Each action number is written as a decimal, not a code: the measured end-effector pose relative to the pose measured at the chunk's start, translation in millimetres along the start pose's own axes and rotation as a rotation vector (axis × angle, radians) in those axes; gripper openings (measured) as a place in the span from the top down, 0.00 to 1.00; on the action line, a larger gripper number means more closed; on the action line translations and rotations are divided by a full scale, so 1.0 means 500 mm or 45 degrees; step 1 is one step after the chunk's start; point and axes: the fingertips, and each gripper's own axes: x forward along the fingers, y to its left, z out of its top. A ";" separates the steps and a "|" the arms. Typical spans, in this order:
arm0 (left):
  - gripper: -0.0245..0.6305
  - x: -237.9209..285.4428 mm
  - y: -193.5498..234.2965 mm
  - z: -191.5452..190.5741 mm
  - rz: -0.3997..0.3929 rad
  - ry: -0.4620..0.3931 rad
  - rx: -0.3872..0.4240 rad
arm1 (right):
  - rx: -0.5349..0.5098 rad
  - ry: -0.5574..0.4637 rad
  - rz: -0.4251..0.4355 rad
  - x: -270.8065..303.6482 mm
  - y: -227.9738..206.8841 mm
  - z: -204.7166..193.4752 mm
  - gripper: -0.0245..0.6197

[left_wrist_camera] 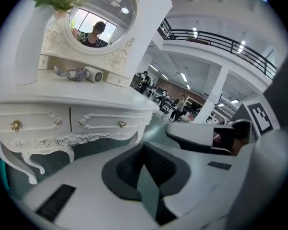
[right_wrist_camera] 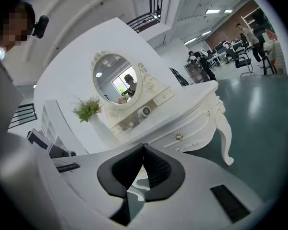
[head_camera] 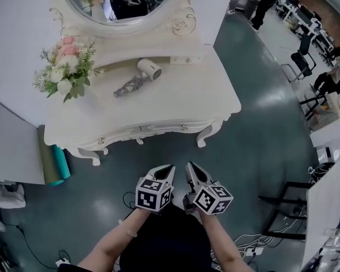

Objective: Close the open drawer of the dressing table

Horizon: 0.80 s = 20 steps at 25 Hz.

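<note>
The white dressing table (head_camera: 175,103) stands ahead of me, with an oval mirror (head_camera: 120,4) at its back. Its drawer fronts (head_camera: 141,132) look flush with the table's front; in the left gripper view both drawers (left_wrist_camera: 103,121) also sit level, small knobs showing. My left gripper (head_camera: 169,170) and right gripper (head_camera: 190,166) hang side by side close to my body, well short of the table and touching nothing. Each one has its jaws pressed together with nothing between them, as the left gripper (left_wrist_camera: 144,145) and right gripper (right_wrist_camera: 144,147) show in their own views.
A hair dryer (head_camera: 139,77) and a vase of flowers (head_camera: 67,68) rest on the tabletop. A teal roll (head_camera: 60,164) leans by the table's left leg. Cables (head_camera: 255,245) and a black frame (head_camera: 283,208) lie at the right; office chairs and people stand further off.
</note>
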 end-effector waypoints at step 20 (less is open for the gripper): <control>0.94 -0.260 -0.233 0.102 -0.239 -0.311 0.255 | -0.072 -0.513 0.233 -0.272 0.207 0.152 0.92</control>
